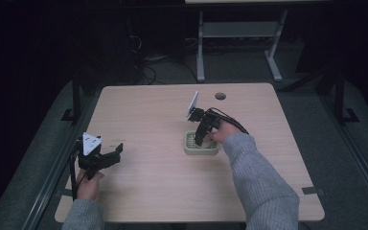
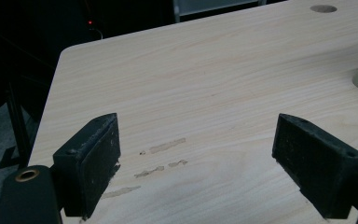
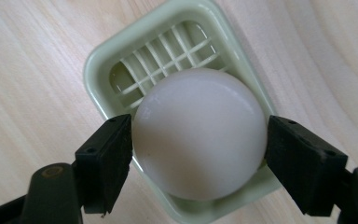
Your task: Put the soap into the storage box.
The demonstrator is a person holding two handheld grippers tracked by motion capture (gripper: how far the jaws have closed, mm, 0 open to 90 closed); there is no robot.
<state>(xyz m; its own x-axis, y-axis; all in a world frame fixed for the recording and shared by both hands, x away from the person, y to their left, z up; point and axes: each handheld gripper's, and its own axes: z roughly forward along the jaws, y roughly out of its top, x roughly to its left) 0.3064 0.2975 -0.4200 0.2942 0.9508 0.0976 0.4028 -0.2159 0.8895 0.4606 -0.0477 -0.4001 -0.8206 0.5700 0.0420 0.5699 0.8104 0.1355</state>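
Note:
A smooth white egg-shaped ball (image 3: 199,133) sits between the two black jaws of my right gripper (image 3: 199,140), which press on its left and right sides. Right under it lies a pale green rectangular tray (image 3: 93,70) with a slotted grid bottom. I cannot tell whether the ball rests on the grid or hangs just above it. In the high view the right gripper (image 1: 200,139) points down into the tray (image 1: 191,151) at the table's middle. My left gripper (image 1: 116,154) is held low at the table's left edge, open with nothing between its jaws (image 2: 209,154).
The light wooden table (image 1: 153,120) has a round cable hole (image 1: 220,96) at its far edge. Faint scuff marks (image 2: 161,158) lie ahead of the left gripper. A grey desk frame (image 1: 239,33) stands on the floor beyond the table.

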